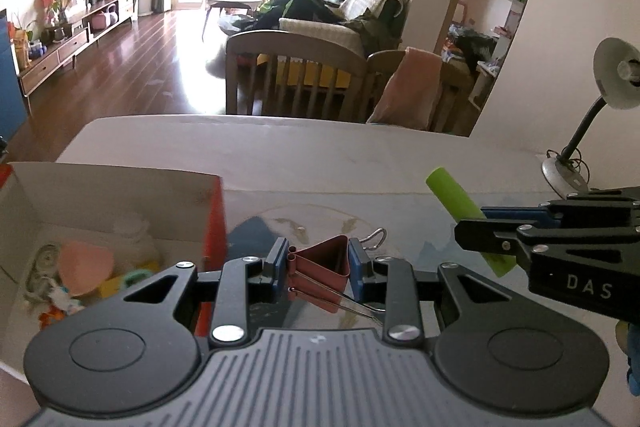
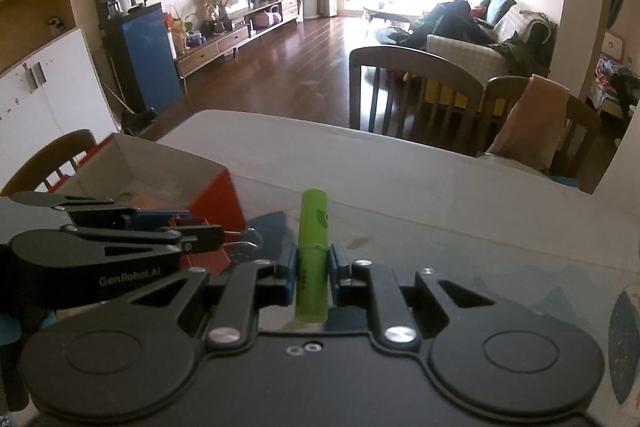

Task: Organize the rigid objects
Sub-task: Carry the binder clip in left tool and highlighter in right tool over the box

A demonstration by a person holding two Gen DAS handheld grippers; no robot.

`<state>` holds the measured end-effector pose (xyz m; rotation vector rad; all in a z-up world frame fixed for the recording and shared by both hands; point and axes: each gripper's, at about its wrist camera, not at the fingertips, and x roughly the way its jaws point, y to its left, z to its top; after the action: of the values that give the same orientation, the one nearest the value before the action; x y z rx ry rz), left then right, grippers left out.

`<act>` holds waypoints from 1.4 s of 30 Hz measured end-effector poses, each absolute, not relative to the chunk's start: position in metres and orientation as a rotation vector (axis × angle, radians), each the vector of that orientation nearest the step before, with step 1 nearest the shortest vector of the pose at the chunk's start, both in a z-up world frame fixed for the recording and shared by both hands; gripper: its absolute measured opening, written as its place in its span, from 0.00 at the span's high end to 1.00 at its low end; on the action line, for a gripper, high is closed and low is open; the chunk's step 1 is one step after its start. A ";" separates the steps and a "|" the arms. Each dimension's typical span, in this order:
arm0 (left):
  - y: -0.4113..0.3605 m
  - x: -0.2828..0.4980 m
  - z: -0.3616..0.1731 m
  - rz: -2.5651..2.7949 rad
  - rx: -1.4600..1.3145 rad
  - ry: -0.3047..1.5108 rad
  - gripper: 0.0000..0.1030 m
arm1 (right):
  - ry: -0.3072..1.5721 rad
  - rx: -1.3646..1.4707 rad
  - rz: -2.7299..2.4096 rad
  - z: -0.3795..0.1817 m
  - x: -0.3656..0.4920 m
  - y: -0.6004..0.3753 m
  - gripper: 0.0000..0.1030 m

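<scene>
L hand-held gripper (image 1: 319,269) clamps 1 binder clip (image 1: 322,273), R hand-held gripper (image 2: 313,273) 1 green tube (image 2: 313,255).

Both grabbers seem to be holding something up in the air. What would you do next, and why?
Probably carry the left gripper, shut on the brown binder clip, over the open box at its left and drop it in. Small items already lie inside. The right gripper, shut on the green tube, could follow.

left wrist view is looking forward and down along its fingers, close over the table (image 1: 360,155); right wrist view is doing likewise from just beside it. both are sharing the open box (image 1: 120,187), chairs (image 2: 416,87) and living room beyond.
</scene>
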<state>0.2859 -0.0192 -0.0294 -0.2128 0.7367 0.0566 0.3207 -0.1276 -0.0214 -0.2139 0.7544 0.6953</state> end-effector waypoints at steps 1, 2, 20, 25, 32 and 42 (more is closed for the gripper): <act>-0.014 0.283 -0.027 0.057 -0.214 0.734 0.71 | 0.753 -0.214 0.697 -0.020 0.318 -0.124 0.85; -0.010 0.281 -0.025 0.058 -0.214 0.733 0.71 | 0.750 -0.215 0.699 -0.018 0.314 -0.119 0.85; 0.105 0.234 -0.001 0.127 -0.225 0.691 0.71 | 0.734 -0.236 0.754 -0.007 0.267 -0.022 0.85; 0.137 0.227 -0.006 0.147 -0.234 0.696 0.71 | 0.750 -0.241 0.755 -0.014 0.262 -0.001 0.85; 0.177 0.228 -0.020 0.179 -0.230 0.725 0.71 | 0.774 -0.271 0.727 -0.031 0.261 0.032 0.85; 0.211 0.248 -0.062 0.203 -0.195 0.811 0.71 | 0.845 -0.330 0.732 -0.067 0.267 0.071 0.85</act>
<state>0.2480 0.2105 -0.0617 -0.1951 0.8107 0.2034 0.2675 0.0714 -0.0668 -0.3301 0.8454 0.7316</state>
